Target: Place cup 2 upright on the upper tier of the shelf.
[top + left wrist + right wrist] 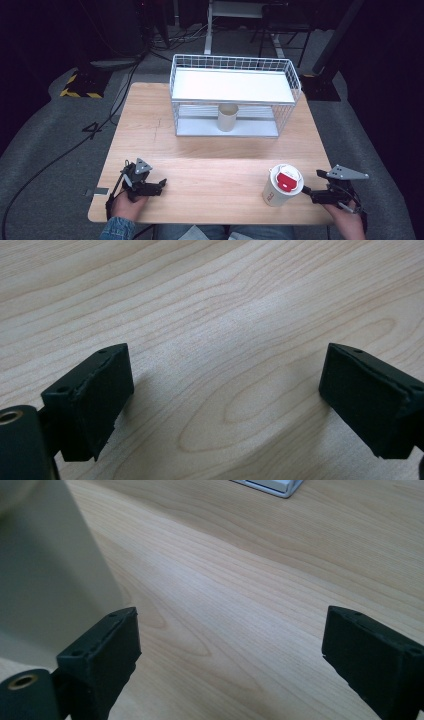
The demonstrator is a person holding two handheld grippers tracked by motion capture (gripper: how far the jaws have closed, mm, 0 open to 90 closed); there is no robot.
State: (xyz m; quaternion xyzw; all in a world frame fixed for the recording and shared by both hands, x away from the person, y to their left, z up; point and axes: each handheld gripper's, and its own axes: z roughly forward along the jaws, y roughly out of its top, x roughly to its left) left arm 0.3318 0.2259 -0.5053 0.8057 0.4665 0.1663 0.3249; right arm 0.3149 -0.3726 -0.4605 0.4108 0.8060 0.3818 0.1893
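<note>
A white paper cup with a white lid and a red tab stands near the table's front right edge. Its pale wall rises at the left of the right gripper view. My right gripper is open just right of this cup, with bare wood between its jaws. My left gripper rests open at the front left over bare wood. A second, lidless paper cup stands on the lower shelf of a white wire rack at the back of the table.
The wire rack has a flat white upper shelf and a corner of its base shows at the top of the right gripper view. The wooden table lies between the rack and the grippers. Cables and stands sit on the grey floor behind.
</note>
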